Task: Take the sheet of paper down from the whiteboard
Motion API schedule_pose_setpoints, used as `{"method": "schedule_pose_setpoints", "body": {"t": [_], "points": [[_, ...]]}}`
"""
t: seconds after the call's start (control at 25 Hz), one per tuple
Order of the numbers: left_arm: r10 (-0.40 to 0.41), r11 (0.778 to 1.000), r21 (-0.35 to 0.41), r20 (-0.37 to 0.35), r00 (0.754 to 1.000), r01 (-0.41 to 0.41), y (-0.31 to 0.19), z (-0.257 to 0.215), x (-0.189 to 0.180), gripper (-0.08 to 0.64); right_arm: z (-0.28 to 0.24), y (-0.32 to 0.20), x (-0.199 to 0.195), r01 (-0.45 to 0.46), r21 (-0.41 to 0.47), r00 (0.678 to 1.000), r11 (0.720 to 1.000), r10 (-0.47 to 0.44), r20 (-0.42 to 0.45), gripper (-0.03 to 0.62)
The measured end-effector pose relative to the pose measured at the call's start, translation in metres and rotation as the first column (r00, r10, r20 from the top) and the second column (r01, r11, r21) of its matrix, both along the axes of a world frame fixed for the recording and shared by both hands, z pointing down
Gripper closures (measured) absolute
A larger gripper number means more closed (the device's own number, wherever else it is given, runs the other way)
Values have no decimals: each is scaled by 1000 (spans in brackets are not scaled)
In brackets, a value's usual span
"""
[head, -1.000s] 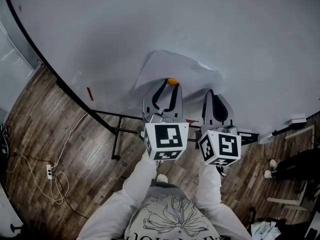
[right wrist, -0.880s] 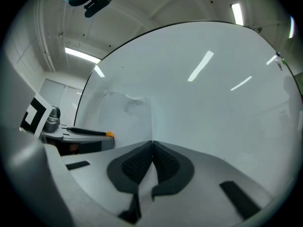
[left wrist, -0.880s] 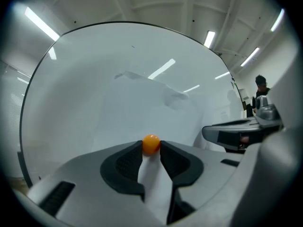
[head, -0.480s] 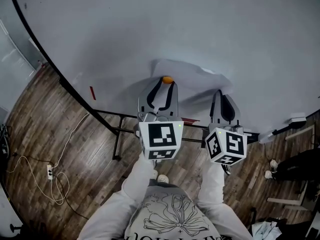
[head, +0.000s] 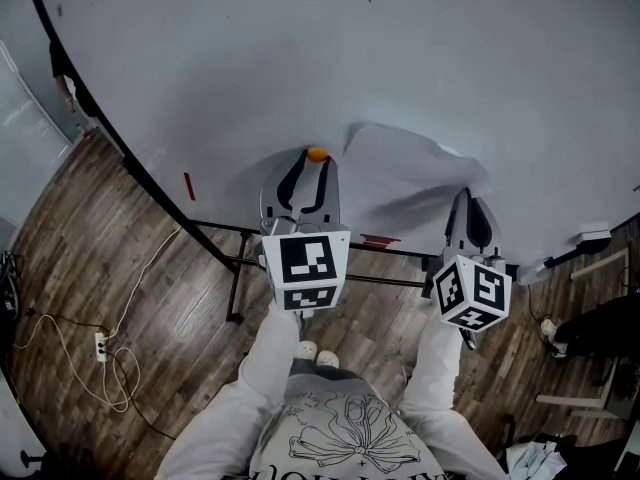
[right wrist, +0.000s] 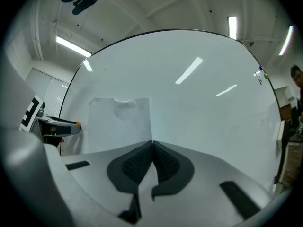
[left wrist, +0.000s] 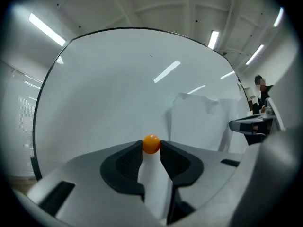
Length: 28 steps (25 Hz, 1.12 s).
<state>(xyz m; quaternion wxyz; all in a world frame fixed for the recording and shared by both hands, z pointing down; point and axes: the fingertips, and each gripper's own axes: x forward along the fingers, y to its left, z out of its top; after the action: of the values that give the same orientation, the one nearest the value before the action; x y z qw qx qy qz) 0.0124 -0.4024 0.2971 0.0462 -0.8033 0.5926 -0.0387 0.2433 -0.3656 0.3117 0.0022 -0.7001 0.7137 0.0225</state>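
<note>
A large whiteboard fills the upper part of the head view. My left gripper is shut on a small orange ball magnet, pinched between its tips just off the board. The white sheet of paper hangs to the right of it, curled and casting a shadow on the board. My right gripper is shut on the sheet's lower right edge. In the right gripper view the paper runs down into the closed jaws of that gripper. The left gripper view shows the paper at right.
The board's black stand rests on a wood floor. A cable and power strip lie at the left. A tray end with an eraser sticks out at the right. Another person's shoes show at the far right.
The two grippers have drawn apart. The left one carried the orange magnet to the left, and the right one moved right with the paper, which shifted right along the board.
</note>
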Motion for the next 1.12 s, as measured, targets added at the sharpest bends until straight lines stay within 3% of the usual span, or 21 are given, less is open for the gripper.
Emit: {"method": "schedule_pose_setpoints", "body": {"t": [0.6, 1.12], "points": [[27, 999, -36, 20, 999, -27, -11, 10, 6, 445, 2, 23, 22, -72, -10, 997, 997, 72, -4, 590], [9, 1000, 11, 3, 1000, -9, 6, 4, -1, 443, -11, 37, 26, -110, 13, 994, 994, 110, 5, 589]]}}
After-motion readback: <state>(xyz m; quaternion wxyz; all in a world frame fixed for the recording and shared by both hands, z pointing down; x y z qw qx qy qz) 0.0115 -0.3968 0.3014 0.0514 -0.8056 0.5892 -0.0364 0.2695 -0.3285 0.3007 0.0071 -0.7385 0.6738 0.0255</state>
